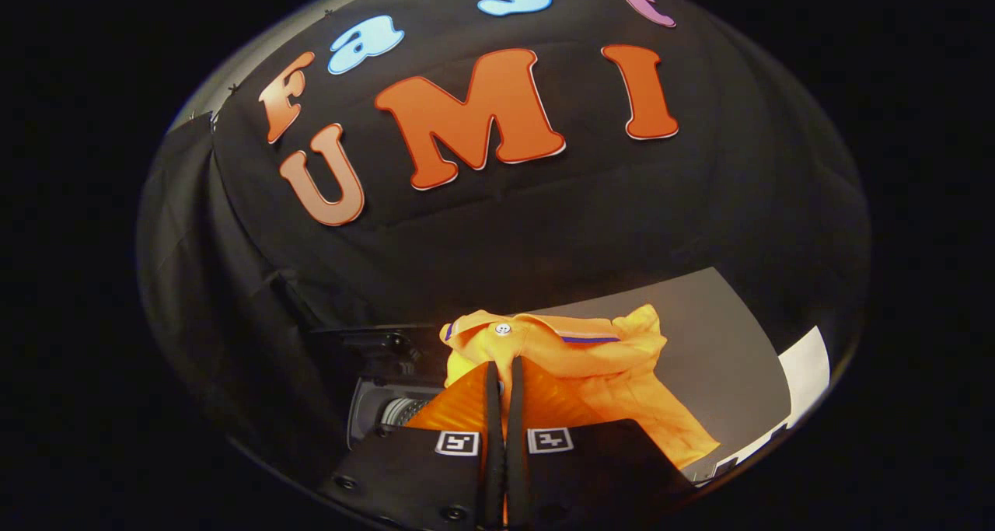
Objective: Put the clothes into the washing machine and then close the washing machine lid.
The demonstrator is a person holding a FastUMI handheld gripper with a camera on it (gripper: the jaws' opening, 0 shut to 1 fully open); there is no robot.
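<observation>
My gripper (pixel 503 369) is shut on an orange garment (pixel 598 360), which bunches over the fingertips and hangs down to the right of them. The cloth has a white button near the collar and a dark stripe. Both fingers (pixel 466 406) press together with the fabric pinched between them. Below and to the left of the fingers I see the washing machine (pixel 389 406), its dark top open and the ribbed metal drum showing inside. The garment is held above the table, beside the machine's opening.
A grey tabletop (pixel 723 344) lies under and beyond the hanging cloth, with a white patch (pixel 808 368) at its right edge. The black booth wall rises close behind the machine.
</observation>
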